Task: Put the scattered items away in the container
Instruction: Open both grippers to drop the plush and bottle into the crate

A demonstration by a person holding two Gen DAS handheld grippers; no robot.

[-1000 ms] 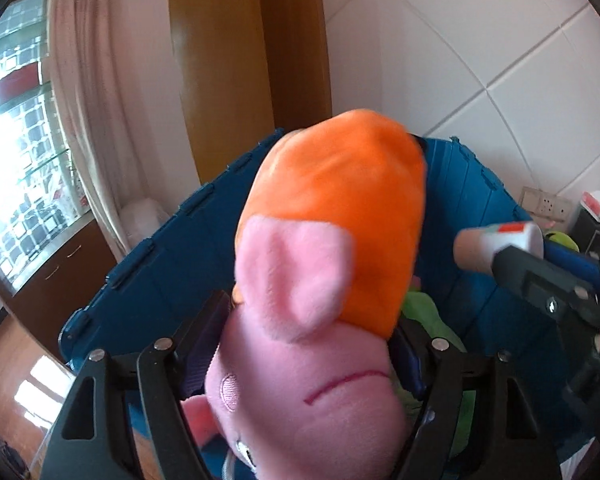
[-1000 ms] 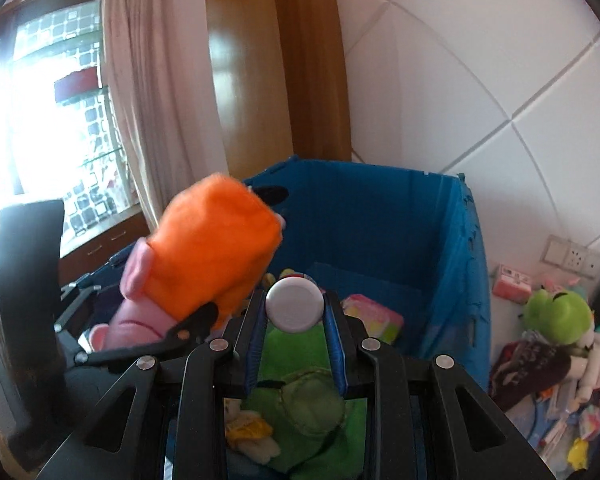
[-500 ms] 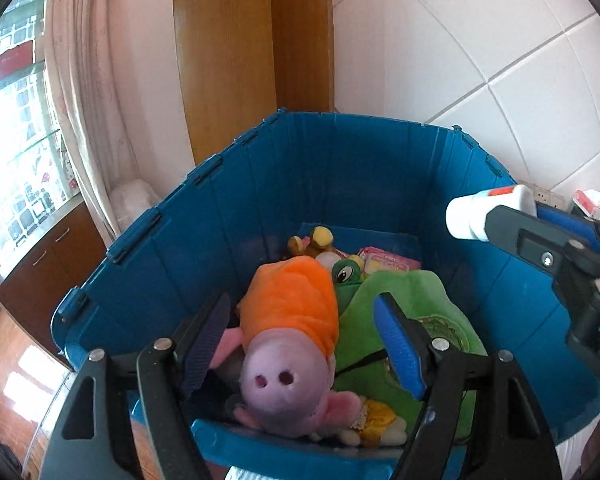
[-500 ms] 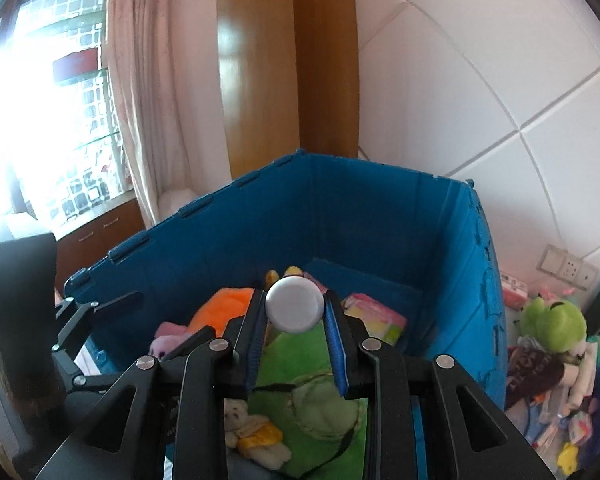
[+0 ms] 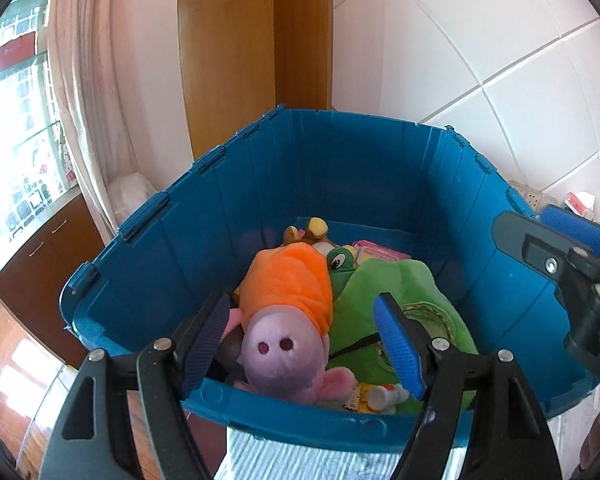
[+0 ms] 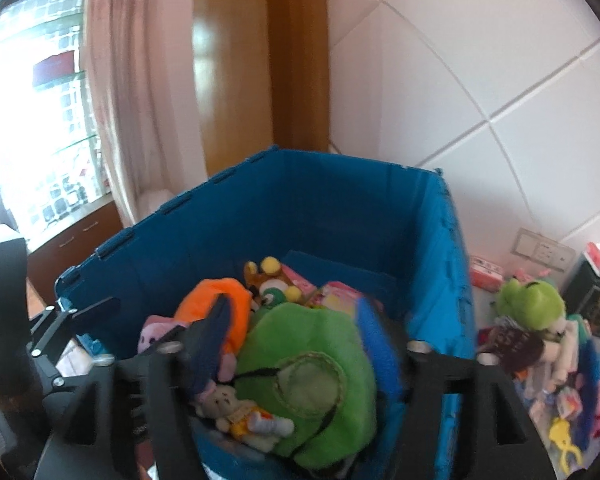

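Hovering at the near rim of the blue bin point(image 5: 204, 248), the left gripper point(image 5: 300, 340) gapes empty, while the right gripper point(image 6: 296, 344) has just sprung wide, nothing between its jaws. Beyond, a pink pig point(image 5: 284, 344) in orange lies inside beside a green plush point(image 5: 396, 292). No writing is legible.

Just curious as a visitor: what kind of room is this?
Probably a room in a home: a curtain at a bright window, a tiled wall, and a blue bin of plush toys.
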